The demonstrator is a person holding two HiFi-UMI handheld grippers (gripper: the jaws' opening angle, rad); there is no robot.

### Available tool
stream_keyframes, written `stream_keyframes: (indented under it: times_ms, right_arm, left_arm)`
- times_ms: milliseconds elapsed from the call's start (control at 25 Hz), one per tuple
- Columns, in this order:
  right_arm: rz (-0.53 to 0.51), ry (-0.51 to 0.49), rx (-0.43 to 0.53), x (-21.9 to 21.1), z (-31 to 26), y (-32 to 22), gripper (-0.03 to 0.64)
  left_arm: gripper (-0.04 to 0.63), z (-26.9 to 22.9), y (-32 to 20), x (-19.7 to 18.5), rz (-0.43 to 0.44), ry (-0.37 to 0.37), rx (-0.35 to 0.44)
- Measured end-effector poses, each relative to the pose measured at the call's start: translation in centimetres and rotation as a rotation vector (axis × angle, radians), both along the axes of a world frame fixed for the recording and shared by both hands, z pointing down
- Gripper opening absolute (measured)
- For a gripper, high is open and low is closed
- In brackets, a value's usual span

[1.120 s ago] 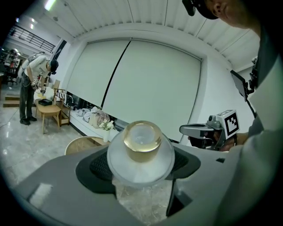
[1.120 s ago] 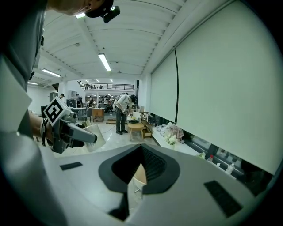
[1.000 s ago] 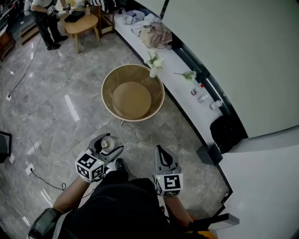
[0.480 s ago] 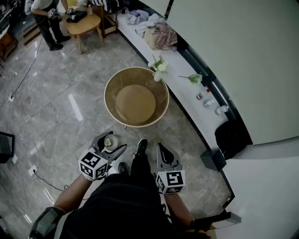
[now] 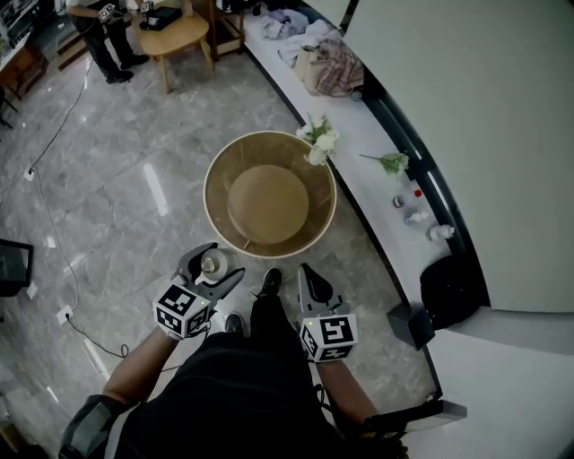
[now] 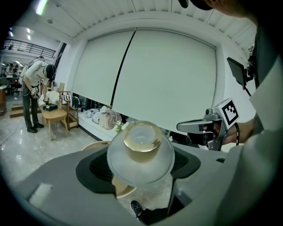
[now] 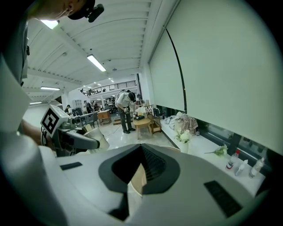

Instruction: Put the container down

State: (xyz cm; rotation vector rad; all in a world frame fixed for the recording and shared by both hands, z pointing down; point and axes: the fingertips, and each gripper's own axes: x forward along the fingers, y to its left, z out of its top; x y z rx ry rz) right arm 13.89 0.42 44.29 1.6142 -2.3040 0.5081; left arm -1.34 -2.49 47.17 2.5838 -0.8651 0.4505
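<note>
A frosted round container [image 5: 213,264] with a gold top sits between the fingers of my left gripper [image 5: 220,263], which is shut on it, just short of the near rim of a round tan table [image 5: 218,218]. In the left gripper view the container [image 6: 140,152] fills the space between the jaws, and the table [image 6: 94,145] peeks out behind it. My right gripper [image 5: 306,271] hangs beside it to the right, shut with nothing in it. Its own view shows the jaws meeting at the tips, with the left gripper [image 7: 84,141] and the container [image 7: 98,138] off to the left.
A long white ledge [image 5: 368,134] runs along the wall at the right with a flower vase [image 5: 318,148], small bottles [image 5: 414,215] and bags [image 5: 334,70]. A black bin [image 5: 451,289] stands near it. Far off are a wooden table [image 5: 179,38] and a person [image 5: 94,27]. A cable [image 5: 73,280] lies on the floor at the left.
The person has walked forward: the round table is nearer to both grippers. The left gripper still holds the container, and the right stays shut.
</note>
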Motion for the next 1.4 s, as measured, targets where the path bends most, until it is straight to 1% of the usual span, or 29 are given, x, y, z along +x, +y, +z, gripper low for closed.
stream_keyframes:
  times_ms: [160, 360, 560, 800, 920, 1040, 1240, 1400]
  right_arm:
    - [-0.019, -0.012, -0.037, 2.1, 1.8, -4.1, 0.002]
    - [-0.048, -0.035, -0.074, 3.7, 4.1, -9.1, 0.002]
    - [-0.088, -0.061, -0.069, 4.1, 5.3, -13.7, 0.002]
    - [-0.160, -0.061, -0.113, 3.9, 8.7, -17.6, 0.002]
    - [-0.178, -0.049, -0.128, 3.4, 10.6, -19.5, 0.002]
    - [-0.167, -0.046, -0.144, 3.1, 12.8, -21.2, 0.002]
    - [-0.094, -0.044, -0.204, 2.9, 17.2, -23.2, 0.002]
    - [-0.057, -0.063, -0.271, 2.4, 21.2, -23.3, 0.002]
  left_arm:
    - [0.341, 1.3, -4.3, 1.5, -0.030, -0.052, 0.021]
    - [0.341, 3.3, -9.6, 2.9, -0.084, -0.100, 0.017]
    - [0.339, 5.5, -14.0, 3.5, -0.100, -0.179, 0.046]
    - [0.339, 10.2, -18.7, 3.2, -0.150, -0.244, 0.028]
    - [0.340, 13.0, -21.2, 2.7, -0.150, -0.271, 0.020]
    - [0.341, 16.5, -23.9, 2.0, -0.140, -0.313, 0.029]
    - [0.339, 24.4, -28.1, 1.3, -0.096, -0.375, 0.008]
    - [0.341, 30.7, -30.5, 1.1, -0.067, -0.394, -0.024]
